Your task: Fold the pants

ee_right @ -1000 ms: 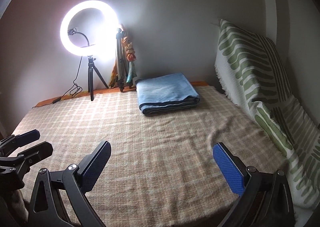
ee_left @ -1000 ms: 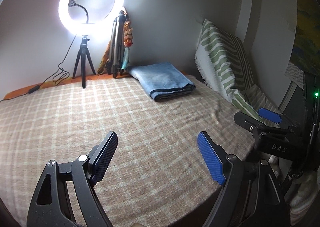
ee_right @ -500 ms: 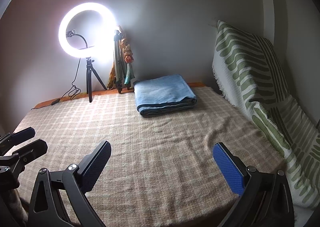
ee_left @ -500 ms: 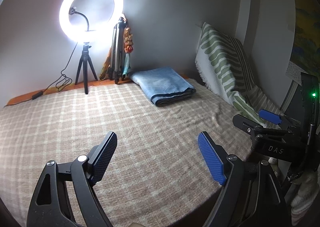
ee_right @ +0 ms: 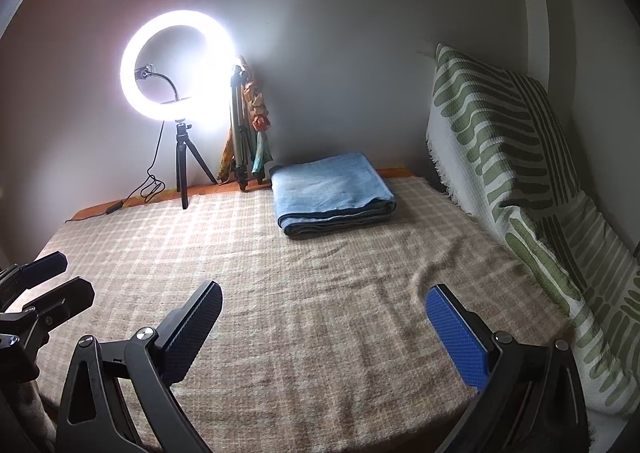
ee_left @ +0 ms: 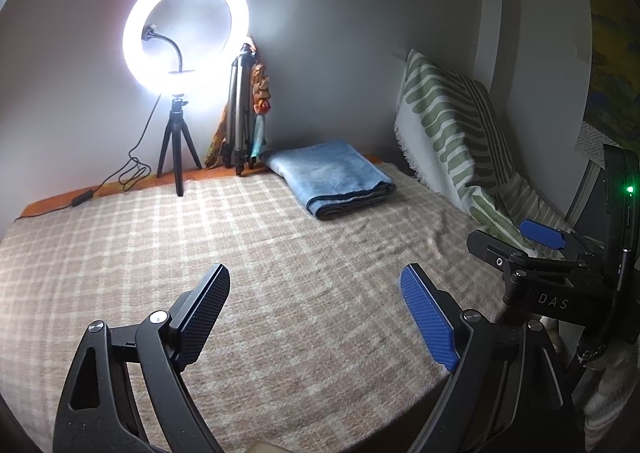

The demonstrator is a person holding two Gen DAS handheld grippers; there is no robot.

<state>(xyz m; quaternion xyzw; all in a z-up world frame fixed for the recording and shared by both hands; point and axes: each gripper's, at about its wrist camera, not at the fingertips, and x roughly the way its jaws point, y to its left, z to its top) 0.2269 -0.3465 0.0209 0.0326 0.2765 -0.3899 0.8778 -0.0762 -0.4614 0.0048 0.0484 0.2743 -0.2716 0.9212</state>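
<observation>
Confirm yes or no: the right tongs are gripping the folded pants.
No: the right tongs stand open and empty above the plaid blanket, while the folded pants lie apart near the wall.

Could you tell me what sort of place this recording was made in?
Probably a bedroom set up for filming: a bed under a checked blanket, a striped pillow against the wall, and a lit ring light on a tripod.
</observation>
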